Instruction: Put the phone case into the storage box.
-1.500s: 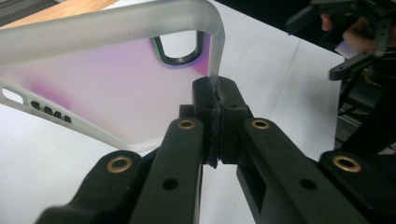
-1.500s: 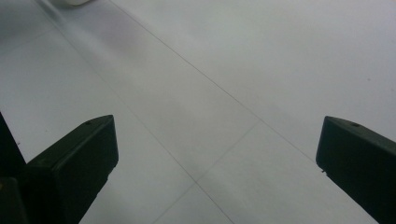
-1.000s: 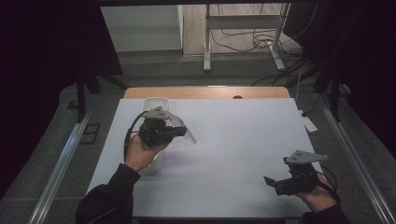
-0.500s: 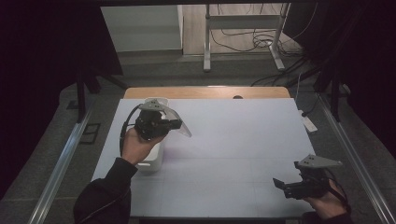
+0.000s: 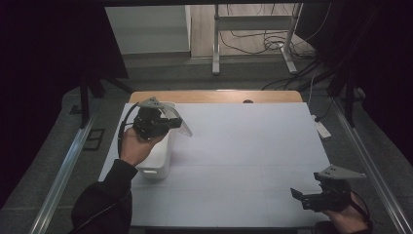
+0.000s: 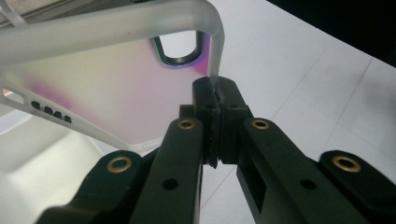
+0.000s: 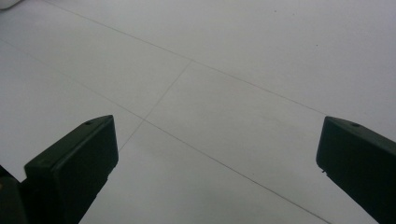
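We work over a broad white table (image 5: 253, 146) whose pale sheet shows faint crossing seam lines, and toward its left side stands a white plastic bin (image 5: 158, 161) with a handle slot in its near wall. Above that bin, lifted clear of the table, we hold a translucent phone case (image 5: 176, 122); in the left gripper view the same frosted shell (image 6: 107, 84) shows a dark-rimmed camera cutout, a row of small port holes along one edge and a faint pink tint. Our left gripper (image 5: 168, 123) has its jaws closed down tight on the case's thin side rim, near a rounded corner, so the case hangs out to one side of the pinch. We judge it very light, so weight is no worry; the concern is that it is thin and probably flexible, a shell that can bow or twist when held by one edge, and its smooth frosted surface may slide between hard pads. A hold on the rim close to a corner, where the wall curves and stiffens, seems the better place, rather than the flat back panel or the weakened strip beside the cutout. Our right gripper (image 5: 316, 197) waits low over the near right part of the table, well apart from the case, its jaws spread wide with nothing between them.
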